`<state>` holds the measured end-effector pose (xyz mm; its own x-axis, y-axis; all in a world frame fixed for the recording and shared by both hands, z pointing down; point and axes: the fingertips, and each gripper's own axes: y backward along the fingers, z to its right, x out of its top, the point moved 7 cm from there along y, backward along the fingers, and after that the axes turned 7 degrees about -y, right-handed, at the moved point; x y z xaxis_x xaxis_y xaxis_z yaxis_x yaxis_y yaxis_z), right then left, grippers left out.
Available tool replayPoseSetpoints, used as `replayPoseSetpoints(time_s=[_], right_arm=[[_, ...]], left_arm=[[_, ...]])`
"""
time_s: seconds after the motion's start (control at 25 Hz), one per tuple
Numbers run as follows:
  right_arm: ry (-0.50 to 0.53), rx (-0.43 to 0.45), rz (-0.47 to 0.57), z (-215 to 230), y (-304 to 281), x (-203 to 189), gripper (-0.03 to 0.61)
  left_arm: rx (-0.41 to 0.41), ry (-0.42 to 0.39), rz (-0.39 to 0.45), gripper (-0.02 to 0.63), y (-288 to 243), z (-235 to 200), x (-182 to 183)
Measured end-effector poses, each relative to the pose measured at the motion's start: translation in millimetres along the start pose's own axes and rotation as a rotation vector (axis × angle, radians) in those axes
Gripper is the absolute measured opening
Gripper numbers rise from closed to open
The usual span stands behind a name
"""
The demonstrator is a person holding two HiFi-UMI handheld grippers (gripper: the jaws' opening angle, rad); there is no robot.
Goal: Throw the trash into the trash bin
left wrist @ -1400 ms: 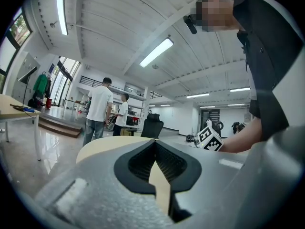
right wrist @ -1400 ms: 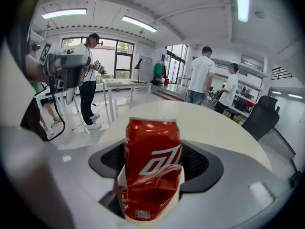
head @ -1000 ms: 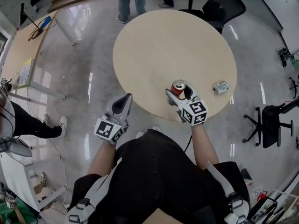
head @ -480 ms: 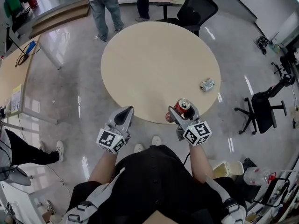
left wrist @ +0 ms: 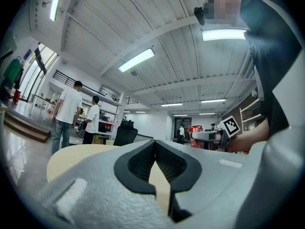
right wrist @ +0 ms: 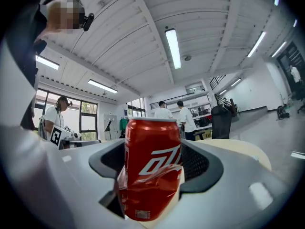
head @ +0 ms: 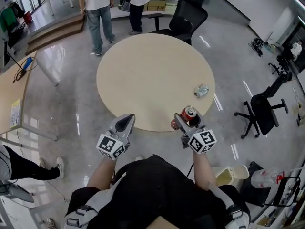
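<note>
A dented red soda can (head: 189, 114) stands upright between the jaws of my right gripper (head: 186, 119), which is shut on it, held in the air at the near edge of the round beige table (head: 143, 70). In the right gripper view the can (right wrist: 151, 168) fills the gap of that gripper (right wrist: 153, 152). My left gripper (head: 125, 122) hovers at the table's near edge, shut and empty; its pads meet in the left gripper view (left wrist: 155, 143), where the red can (left wrist: 196, 130) shows to the right. A crushed silver can (head: 200, 90) lies on the table's right side. A beige trash bin (head: 231, 176) stands on the floor to my right.
A black office chair (head: 185, 17) stands behind the table and another (head: 263, 113) to its right. Two people (head: 97, 6) stand at the far side. A wooden desk (head: 13, 92) runs along the left. A plastic bottle (head: 265, 178) lies near the bin.
My right gripper has lifted the red can off the table and drawn it back to the near edge. The left gripper shifted a little. The view has pulled back from the table.
</note>
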<state>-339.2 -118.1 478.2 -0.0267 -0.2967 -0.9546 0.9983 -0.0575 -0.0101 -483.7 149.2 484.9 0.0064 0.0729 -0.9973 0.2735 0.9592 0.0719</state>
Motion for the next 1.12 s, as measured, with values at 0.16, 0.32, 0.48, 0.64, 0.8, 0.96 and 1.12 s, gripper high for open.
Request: replayPoseSetpoints(time_s=[0.16,0.32,0.48,0.64,0.8,0.96,1.12], right_arm=[[0.053,-0.014,0.03,-2.0,31.7,11.5,0.342],[0.084,-0.075,0.028,13.9,89.5,10.0,0.341],[0.064,-0.178,0.037,43.2,155.3,5.3,0.341],[0.045,-0.251,0.068,58.2,204.0,5.2,0.341],[0.03,-0.302,0.12,68.5,249.1,8.1,0.341],[0.021,-0.344,0.165,64.2,284.7,5.4,0.341],[0.035,-0.393,0.187,56.1,314.3,4.5,0.341]], left_arm=[[-0.018,0.02,-0.014,0.0,-12.8,12.2,-1.7],[-0.105,0.025,0.004,0.0,-43.4,59.7,-2.7],[-0.222,0.046,0.019,0.0,-68.4,117.9,-4.8],[-0.269,0.065,0.007,0.0,-81.9,154.3,-4.2],[-0.319,0.052,0.005,0.0,-90.9,194.8,-1.9],[-0.38,0.033,-0.004,0.0,-93.3,229.7,-0.2],[-0.425,0.048,0.001,0.0,-98.4,251.4,-0.8]])
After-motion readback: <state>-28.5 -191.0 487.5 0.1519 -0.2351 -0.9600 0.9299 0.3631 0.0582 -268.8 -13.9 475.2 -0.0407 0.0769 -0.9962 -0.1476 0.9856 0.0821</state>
